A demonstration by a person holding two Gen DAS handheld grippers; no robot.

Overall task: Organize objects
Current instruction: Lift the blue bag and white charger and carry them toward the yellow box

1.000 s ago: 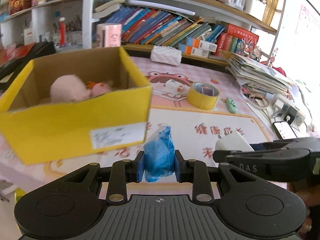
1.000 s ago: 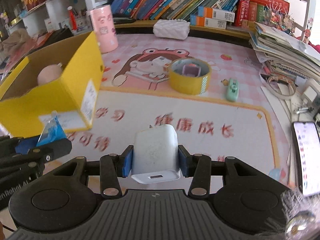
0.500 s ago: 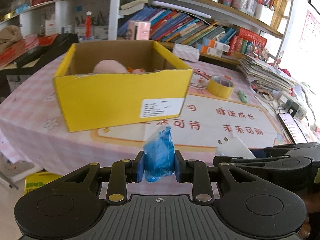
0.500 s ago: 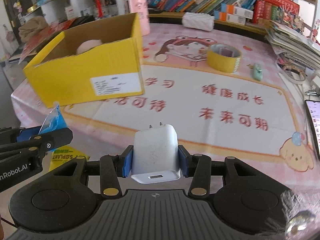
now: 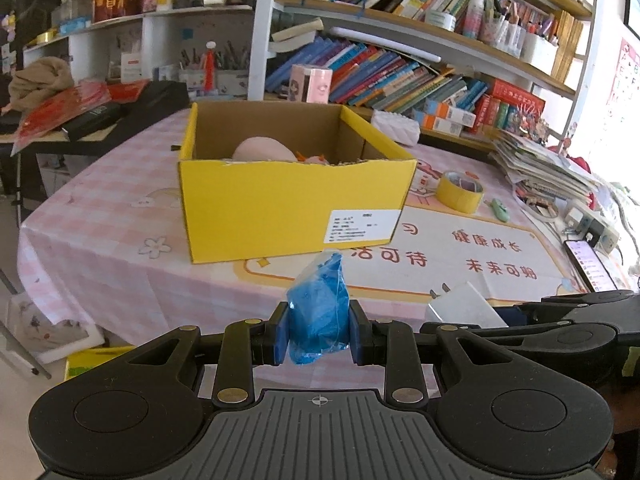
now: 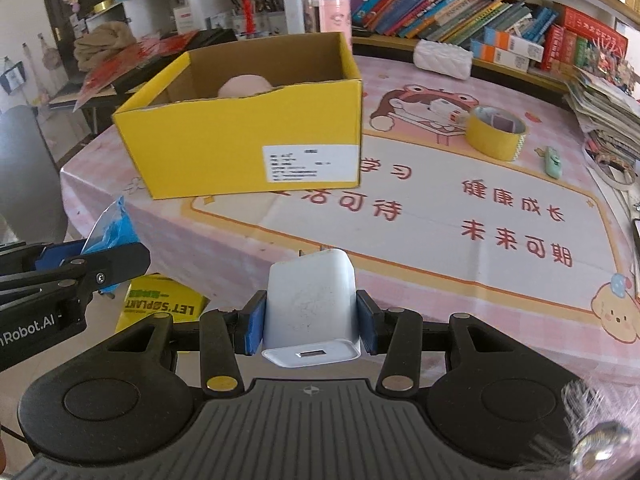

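— What is held by the left gripper (image 5: 319,336)?

— A blue plastic packet (image 5: 318,312) is clamped between its pads, upright, off the near edge of the table (image 5: 100,240). The same packet (image 6: 110,228) is seen from the side in the right wrist view.

— And the right gripper (image 6: 310,326)?

— A white charger (image 6: 311,308) is pinched between its blue pads (the USB port faces the camera, the prongs point toward the table). It is held near the table's front edge.

— Where is the box?

— The yellow cardboard box (image 5: 292,204) stands open on the pink checked cloth, beyond both grippers. A pink plush toy (image 5: 262,150) is partly seen inside it.

— What else is laid out?

— A roll of yellow tape (image 6: 496,136) is set to the box's right, with a small green item (image 6: 553,162) near it.
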